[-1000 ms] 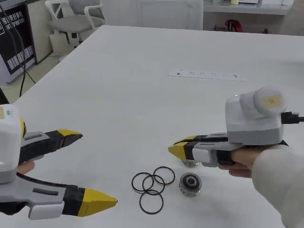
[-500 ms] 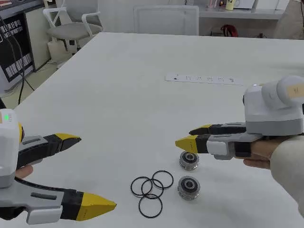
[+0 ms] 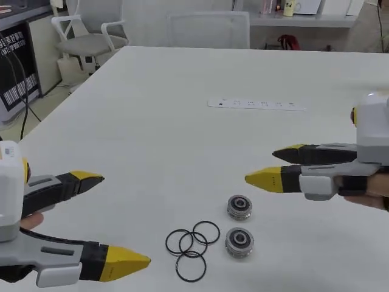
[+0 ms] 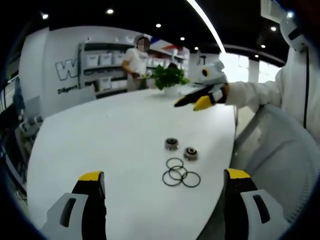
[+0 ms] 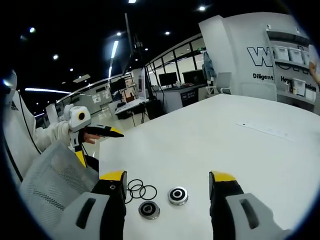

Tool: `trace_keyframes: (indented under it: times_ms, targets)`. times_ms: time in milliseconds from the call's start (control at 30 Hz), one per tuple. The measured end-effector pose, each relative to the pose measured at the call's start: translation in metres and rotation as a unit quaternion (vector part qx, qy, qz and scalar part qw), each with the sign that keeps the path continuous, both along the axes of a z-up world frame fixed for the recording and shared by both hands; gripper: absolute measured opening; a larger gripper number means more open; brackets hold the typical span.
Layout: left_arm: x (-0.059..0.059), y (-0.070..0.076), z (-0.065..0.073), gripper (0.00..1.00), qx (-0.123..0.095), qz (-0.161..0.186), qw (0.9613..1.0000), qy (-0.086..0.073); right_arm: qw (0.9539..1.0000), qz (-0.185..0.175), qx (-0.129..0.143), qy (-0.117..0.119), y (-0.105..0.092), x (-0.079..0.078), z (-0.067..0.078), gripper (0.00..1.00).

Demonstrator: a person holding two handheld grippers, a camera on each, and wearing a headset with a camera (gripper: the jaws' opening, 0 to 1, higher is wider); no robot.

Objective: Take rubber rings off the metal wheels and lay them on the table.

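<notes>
Jaws of the left gripper (image 3: 124, 220): wide apart, nothing between them, lower left of the head view. Jaws of the right gripper (image 3: 261, 166): partly open, also empty, at the right edge, above and to the right of the wheels.

Four thin black rubber rings (image 3: 190, 244) lie overlapping in a loose cluster on the white counter (image 3: 182, 121), lower centre. Two small silver metal wheels (image 3: 239, 207) with dark hubs sit just right of them, the lower wheel (image 3: 239, 241) closest to the cluster. Cannot tell whether any ring remains seated on a wheel.

Risks, as judged:
- The wheels are loose on a smooth counter. A push from one jaw alone could skid a wheel into the ring cluster.
- A thin ring pinched off-centre may stretch, slip free and spring away.
- A low sweep past the cluster could drag several rings.
</notes>
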State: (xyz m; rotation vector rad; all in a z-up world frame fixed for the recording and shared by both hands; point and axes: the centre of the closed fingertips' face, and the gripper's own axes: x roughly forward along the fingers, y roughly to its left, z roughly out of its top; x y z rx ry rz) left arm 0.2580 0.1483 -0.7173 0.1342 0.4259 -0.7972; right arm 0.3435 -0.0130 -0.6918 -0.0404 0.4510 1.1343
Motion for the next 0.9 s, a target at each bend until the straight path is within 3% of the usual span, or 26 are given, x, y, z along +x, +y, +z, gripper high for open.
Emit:
trace_keyframes:
  times_ms: [233, 333, 600, 900]
  targets:
    - [-0.002, -0.001, 0.000, 1.00, -0.004, 0.001, 1.0000, 0.001, 0.9999, 0.006, 0.004, 0.010, -0.021, -0.017, 0.002, 0.78]
    - [-0.003, -0.001, -0.001, 1.00, -0.005, 0.002, 1.0000, 0.001, 0.9999, 0.009, -0.010, 0.003, -0.029, -0.022, -0.001, 0.81]
    - [-0.005, 0.001, -0.003, 1.00, -0.006, 0.008, 0.9999, 0.003, 0.9985, 0.023, -0.049, -0.001, -0.043, -0.041, -0.021, 0.86]
    - [-0.009, 0.004, -0.010, 1.00, -0.005, 0.015, 0.9998, 0.011, 0.9971, 0.025, -0.068, 0.019, -0.058, -0.061, -0.049, 0.90]
